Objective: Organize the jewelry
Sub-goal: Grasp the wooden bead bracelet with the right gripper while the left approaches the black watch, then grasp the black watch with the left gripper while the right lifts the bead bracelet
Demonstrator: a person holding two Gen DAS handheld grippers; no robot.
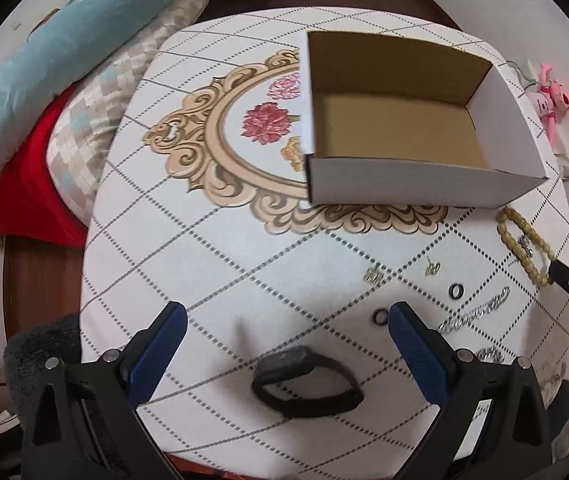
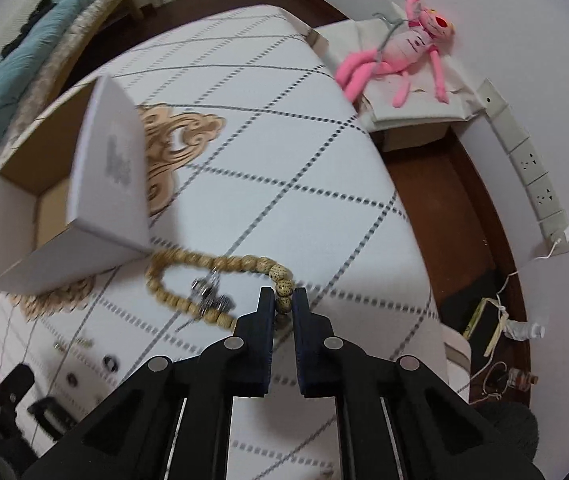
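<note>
here the right gripper (image 2: 283, 300) is seen pinched tight on a bead of the tan wooden bead bracelet (image 2: 212, 280), which lies flat on the white tablecloth with dotted grey diamond lines (image 2: 324, 184), near the cloth's right edge. a small silver charm (image 2: 210, 294) is attached inside the bracelet loop. the far end of the bracelet is touching the near right corner of the open white cardboard box with brown inside (image 1: 416, 120), set toward the far right part of the cloth. the left gripper (image 1: 284, 316) is held wide apart, nothing between its blue-padded fingers (image 1: 164, 344), above a black smartwatch (image 1: 306, 386) at the near edge. two black rings (image 1: 456, 291), small gold earrings (image 1: 432, 268) and silver chain pieces (image 1: 474, 314) are scattered between watch and bracelet. a pink plush toy (image 2: 404, 56) is seen off the table, by the wall.
</note>
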